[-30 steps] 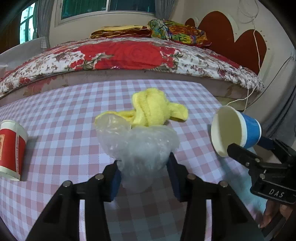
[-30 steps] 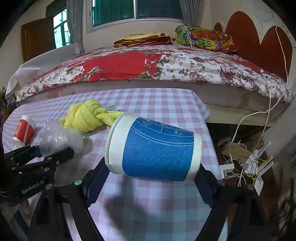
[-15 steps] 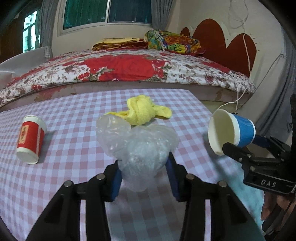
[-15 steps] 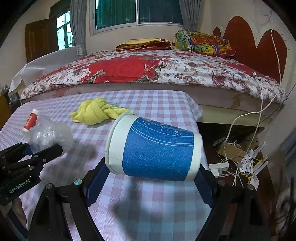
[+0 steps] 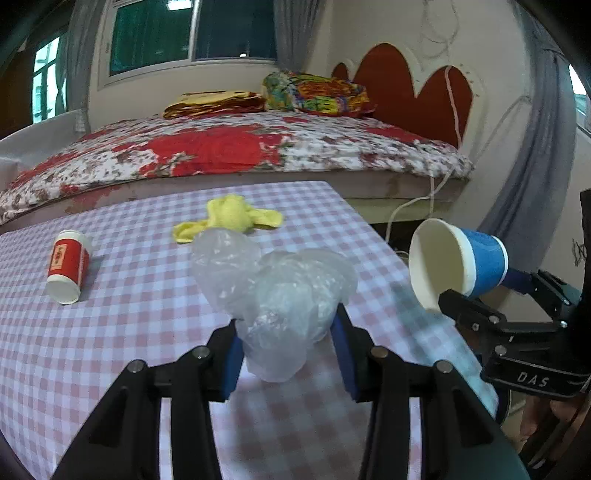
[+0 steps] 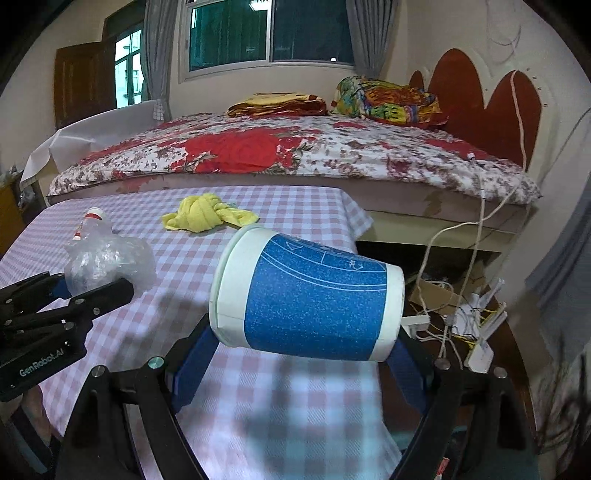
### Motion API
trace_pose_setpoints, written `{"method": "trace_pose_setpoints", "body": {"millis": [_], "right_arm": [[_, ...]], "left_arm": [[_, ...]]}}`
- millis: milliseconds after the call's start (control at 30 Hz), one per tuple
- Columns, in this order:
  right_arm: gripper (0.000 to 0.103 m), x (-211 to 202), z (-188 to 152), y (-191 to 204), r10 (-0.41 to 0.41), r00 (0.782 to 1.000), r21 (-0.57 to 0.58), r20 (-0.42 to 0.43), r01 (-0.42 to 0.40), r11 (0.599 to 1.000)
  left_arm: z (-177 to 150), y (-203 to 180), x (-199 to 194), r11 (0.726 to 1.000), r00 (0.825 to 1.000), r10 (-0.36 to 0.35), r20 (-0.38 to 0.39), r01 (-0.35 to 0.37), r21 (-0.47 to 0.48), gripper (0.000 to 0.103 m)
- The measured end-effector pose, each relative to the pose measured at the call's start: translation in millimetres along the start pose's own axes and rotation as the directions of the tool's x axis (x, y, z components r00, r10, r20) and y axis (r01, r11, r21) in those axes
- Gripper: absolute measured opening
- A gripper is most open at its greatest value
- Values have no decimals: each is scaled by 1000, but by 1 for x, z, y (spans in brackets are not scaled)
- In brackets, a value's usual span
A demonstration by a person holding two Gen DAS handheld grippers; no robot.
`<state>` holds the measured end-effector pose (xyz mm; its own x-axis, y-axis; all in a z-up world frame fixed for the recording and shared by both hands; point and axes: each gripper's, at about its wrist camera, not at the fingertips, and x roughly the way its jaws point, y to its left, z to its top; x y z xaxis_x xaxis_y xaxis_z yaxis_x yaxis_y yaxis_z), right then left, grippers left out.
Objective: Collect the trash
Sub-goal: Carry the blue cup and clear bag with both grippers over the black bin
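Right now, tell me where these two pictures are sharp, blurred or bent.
Left wrist view: the plastic bag in the left tool is sharp, the checked tablecloth near the lens soft, the bed edge bowed. Right wrist view: the blue cup is crisp, its shadow falls on the cloth, and the right edge smears.

Floral bed (image 5: pixel 229 155) behind checked table (image 5: pixel 110 332) — knotted yellow cloth (image 5: pixel 229 218) lies there.

Setting: home bedroom, shown by a bed with red-rose floral quilt (image 6: pixel 295 155), dark red scalloped headboard (image 6: pixel 491 107), folded colourful bedding (image 6: pixel 384 101), grey-curtained window (image 6: pixel 269 33), and pink-and-white checked tablecloth-covered table (image 6: pixel 295 210).
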<state>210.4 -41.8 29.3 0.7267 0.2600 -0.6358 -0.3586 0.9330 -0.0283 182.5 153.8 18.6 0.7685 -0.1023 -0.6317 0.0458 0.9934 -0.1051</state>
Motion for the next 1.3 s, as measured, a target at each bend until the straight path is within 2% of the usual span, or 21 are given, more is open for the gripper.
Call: {"method": "trace_pose_setpoints", "body": {"millis": [300, 500, 667, 1000, 1300], "right_arm": [[88, -38, -27, -29, -46, 999, 28, 1, 46, 999], [88, -55, -50, -64, -94, 995, 75, -12, 95, 993], [88, -71, -78, -109, -158, 986, 123, -46, 162, 979], [88, -101, -140, -185, -262, 957, 179, -124, 281, 943], [88, -108, -194, -222, -286, 937, 193, -198, 324, 926]], "left_arm": [[-9, -42, -8, 998, 999, -46, -11, 46, 47, 45], [-15, -83, -5, 990, 995, -91, -32, 94, 104, 45], [-23, -125, 1, 977, 988, -143, -60, 151, 153, 45], [-46, -208, 12, 925, 956, -256, -143, 285, 250, 45], [-75, -267, 28, 862, 917, -317, -241, 385, 329, 45]]}}
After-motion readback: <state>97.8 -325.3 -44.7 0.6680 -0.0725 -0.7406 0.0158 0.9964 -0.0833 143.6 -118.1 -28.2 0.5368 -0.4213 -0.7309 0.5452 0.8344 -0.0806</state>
